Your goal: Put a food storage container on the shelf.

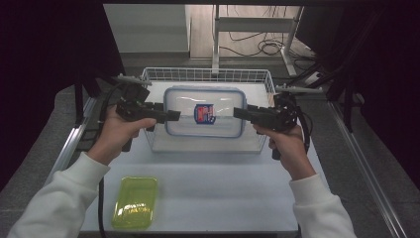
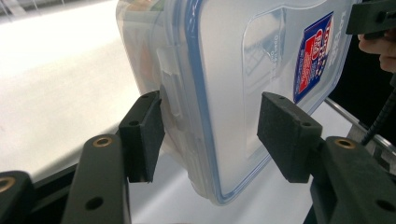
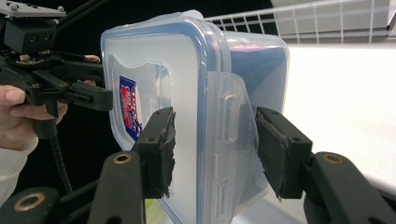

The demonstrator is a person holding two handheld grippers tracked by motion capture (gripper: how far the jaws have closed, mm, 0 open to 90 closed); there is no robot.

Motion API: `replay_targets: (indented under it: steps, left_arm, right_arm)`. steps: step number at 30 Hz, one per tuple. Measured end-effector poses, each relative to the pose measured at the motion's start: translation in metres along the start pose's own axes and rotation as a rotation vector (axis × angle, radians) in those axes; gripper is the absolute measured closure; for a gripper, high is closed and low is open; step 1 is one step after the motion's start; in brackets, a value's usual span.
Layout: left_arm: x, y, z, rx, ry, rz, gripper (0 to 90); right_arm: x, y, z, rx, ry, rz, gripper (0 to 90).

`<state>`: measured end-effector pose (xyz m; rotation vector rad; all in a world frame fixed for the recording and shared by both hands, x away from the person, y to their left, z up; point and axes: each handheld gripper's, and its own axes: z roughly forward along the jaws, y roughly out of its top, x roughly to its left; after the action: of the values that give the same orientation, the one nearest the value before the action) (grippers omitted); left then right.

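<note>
Two hands hold a gripper each at the short ends of a clear lidded food container [image 1: 204, 112] with a blue seal and a red and blue label on its lid. It sits at the wire basket [image 1: 208, 74] near the far edge of the bench [image 1: 213, 188], and I cannot tell whether it rests in the basket or is lifted above it. The left gripper [image 1: 173, 115] has its fingers [image 2: 142, 135] apart, one on either side of the container's end, and no firm pinch shows. The right gripper [image 1: 238, 112] straddles the opposite end the same way; its fingers [image 3: 159, 151] are spread too (the lid latch sits between them). A yellow-green tray [image 1: 134, 202] lies at the near left corner of the bench, well apart from the container.
</note>
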<state>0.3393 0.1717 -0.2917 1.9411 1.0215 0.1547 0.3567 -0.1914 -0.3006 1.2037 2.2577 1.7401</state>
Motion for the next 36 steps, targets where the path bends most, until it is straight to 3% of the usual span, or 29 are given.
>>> replay_targets:
  steps: [9, 15, 26, 31, 36]
  left_arm:
    - [0.019, 0.03, 0.013, 0.0, -0.009, -0.012, 41.5]
    - [0.032, 0.034, 0.026, 0.017, -0.016, -0.045, 41.5]
    - [0.048, 0.044, 0.034, 0.013, -0.041, -0.104, 41.6]
    - [0.057, 0.047, 0.041, 0.003, -0.067, -0.147, 38.0]
    - [0.063, 0.048, 0.049, -0.017, -0.066, -0.182, 32.9]
  right_arm:
    - [-0.019, 0.032, 0.008, 0.014, -0.006, 0.015, 48.7]
    - [-0.037, 0.038, 0.02, 0.042, 0.001, 0.056, 48.5]
    - [-0.06, 0.049, 0.034, 0.056, 0.019, 0.152, 48.0]
    - [-0.066, 0.052, 0.04, 0.04, -0.005, 0.195, 47.3]
    - [-0.067, 0.051, 0.044, 0.022, -0.038, 0.216, 46.2]
